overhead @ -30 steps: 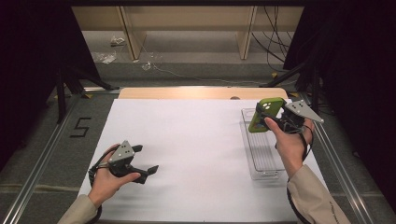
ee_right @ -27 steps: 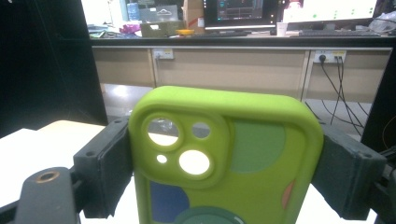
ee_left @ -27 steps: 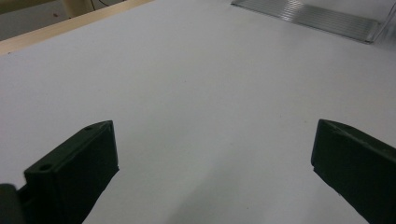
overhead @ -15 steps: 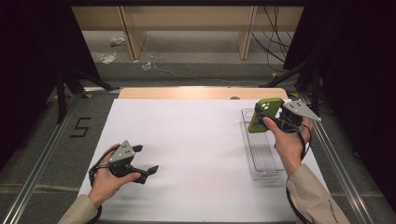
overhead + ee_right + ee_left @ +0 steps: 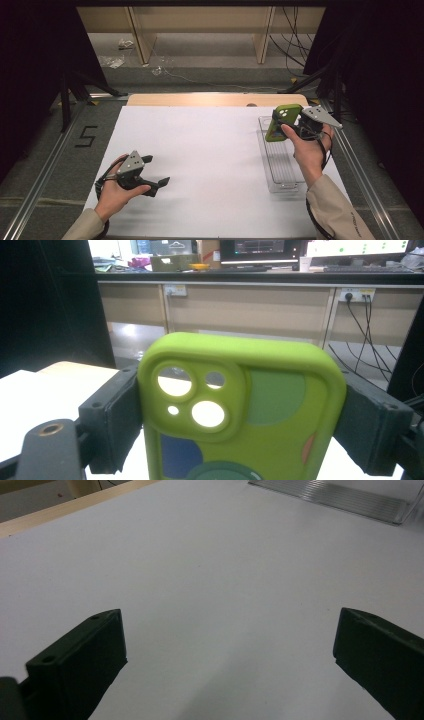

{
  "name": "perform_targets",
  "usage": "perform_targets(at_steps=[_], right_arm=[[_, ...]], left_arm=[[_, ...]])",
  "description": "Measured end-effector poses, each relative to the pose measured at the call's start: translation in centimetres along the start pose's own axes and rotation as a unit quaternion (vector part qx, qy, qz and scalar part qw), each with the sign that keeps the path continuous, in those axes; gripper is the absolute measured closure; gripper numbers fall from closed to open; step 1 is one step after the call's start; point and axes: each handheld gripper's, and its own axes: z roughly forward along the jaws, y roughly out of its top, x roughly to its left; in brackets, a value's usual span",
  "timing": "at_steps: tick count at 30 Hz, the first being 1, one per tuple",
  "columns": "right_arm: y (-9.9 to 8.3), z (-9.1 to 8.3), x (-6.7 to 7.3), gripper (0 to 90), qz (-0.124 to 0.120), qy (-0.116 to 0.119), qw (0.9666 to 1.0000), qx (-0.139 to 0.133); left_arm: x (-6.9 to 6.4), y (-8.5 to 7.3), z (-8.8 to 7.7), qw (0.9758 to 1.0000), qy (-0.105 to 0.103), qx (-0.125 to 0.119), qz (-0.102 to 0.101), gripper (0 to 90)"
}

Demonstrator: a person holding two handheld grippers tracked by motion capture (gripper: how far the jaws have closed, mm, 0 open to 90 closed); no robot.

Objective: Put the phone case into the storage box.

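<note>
Surface: a white sheet (image 5: 210, 160) covers the table, with a strip of bare wood (image 5: 210, 99) showing at its far edge.
Floor beside the table: grey, with a black "5" (image 5: 86, 136) marked at the left and metal rails along both sides.
Room: dark curtains left and right; pale cabinet legs, loose cables and scraps of clear wrapping on the floor beyond the table. In the right gripper view a long counter with wall sockets and monitors stands farther back.
Tray: a clear plastic tray (image 5: 282, 170) lies lengthwise at the right side of the sheet, near the right forearm.
Phone case: a green phone case (image 5: 240, 405) with camera cut-outs — held up off the sheet, above the far end of the tray.
Right gripper: the right gripper (image 5: 295, 126) has its jaws clamped on the two long sides of the phone case, one pad against each edge.
Left gripper: the left gripper (image 5: 230, 650) sits low over the near left of the sheet — jaws spread wide, only bare white sheet between them.
</note>
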Motion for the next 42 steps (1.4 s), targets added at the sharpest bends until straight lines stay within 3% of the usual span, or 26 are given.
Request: perform_targets(at_steps=[42], right_arm=[[-0.4, 2.1, -0.5, 16.9, -0.008, -0.006, 0.9999, 0.014]], left_arm=[[0.0, 0.0, 0.1, 1.0000, 0.001, 0.001, 0.000, 0.0]])
